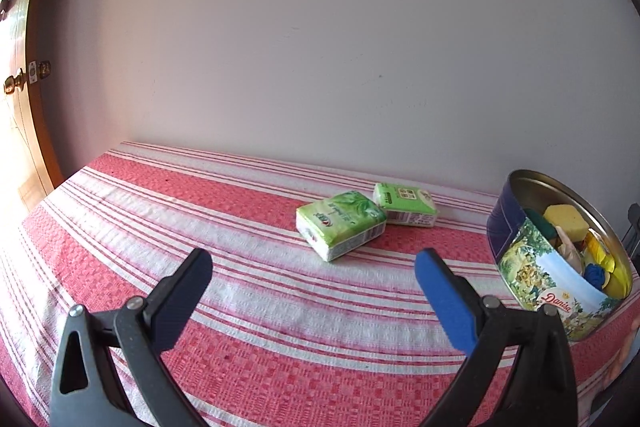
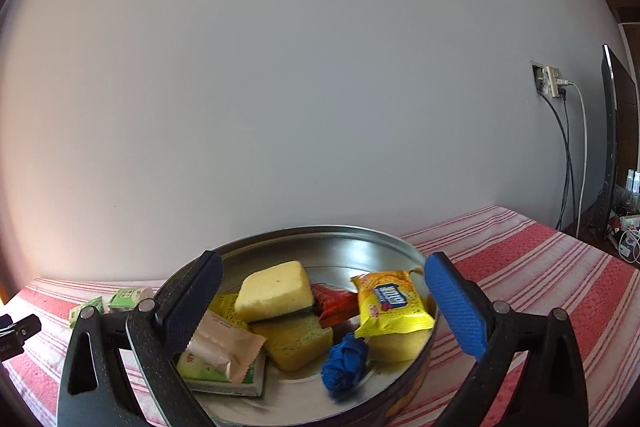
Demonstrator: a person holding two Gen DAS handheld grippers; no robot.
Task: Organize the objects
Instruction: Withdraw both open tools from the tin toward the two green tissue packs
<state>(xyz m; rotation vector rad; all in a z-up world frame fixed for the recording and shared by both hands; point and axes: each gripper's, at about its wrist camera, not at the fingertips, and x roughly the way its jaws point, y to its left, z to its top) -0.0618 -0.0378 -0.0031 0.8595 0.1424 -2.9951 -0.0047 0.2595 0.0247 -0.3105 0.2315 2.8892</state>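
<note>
Shiny metal tin [image 2: 340,247], woven cloth [image 1: 280,327]

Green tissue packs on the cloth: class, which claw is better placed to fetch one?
Left. The left claw is open, facing the nearest tissue pack. The right claw hangs open over the tin.

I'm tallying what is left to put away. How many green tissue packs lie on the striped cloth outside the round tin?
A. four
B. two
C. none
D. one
B: the left wrist view shows two green tissue packs, one nearer and one behind it, lying on the striped cloth to the left of the tin.
</note>
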